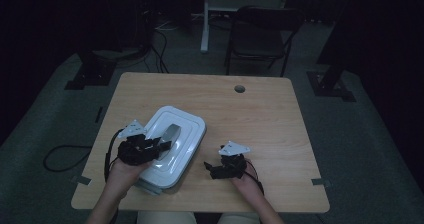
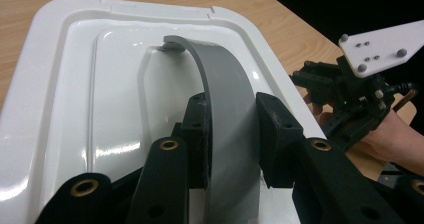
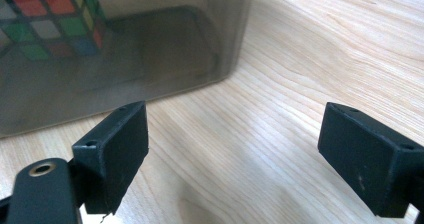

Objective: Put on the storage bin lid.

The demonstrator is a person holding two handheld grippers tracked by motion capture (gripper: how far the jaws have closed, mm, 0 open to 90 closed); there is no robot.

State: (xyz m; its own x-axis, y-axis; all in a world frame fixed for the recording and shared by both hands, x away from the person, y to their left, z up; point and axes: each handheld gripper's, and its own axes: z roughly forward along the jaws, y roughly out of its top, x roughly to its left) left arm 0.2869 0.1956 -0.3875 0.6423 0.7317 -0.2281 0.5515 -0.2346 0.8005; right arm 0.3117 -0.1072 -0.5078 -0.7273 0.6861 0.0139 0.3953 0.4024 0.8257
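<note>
The grey handle (image 2: 227,109) on the white box lid (image 2: 70,99) sits squeezed between the left gripper (image 2: 232,134) jaws. The box (image 1: 172,144) rests on the wooden table (image 1: 260,119) (a colourful cube (image 3: 47,21) shows inside). The right gripper (image 3: 232,149) hangs wide apart beside it.

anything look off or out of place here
Nothing stands out. The white lid sits squarely on the clear bin, the left gripper is shut on its grey handle, and a Rubik's cube sits inside.

A colour-tiled cube (image 3: 50,24) blurs behind the box's smoky wall (image 3: 150,44), cut off at the frame's top-left corner; box contents beyond it stay indistinct.
</note>
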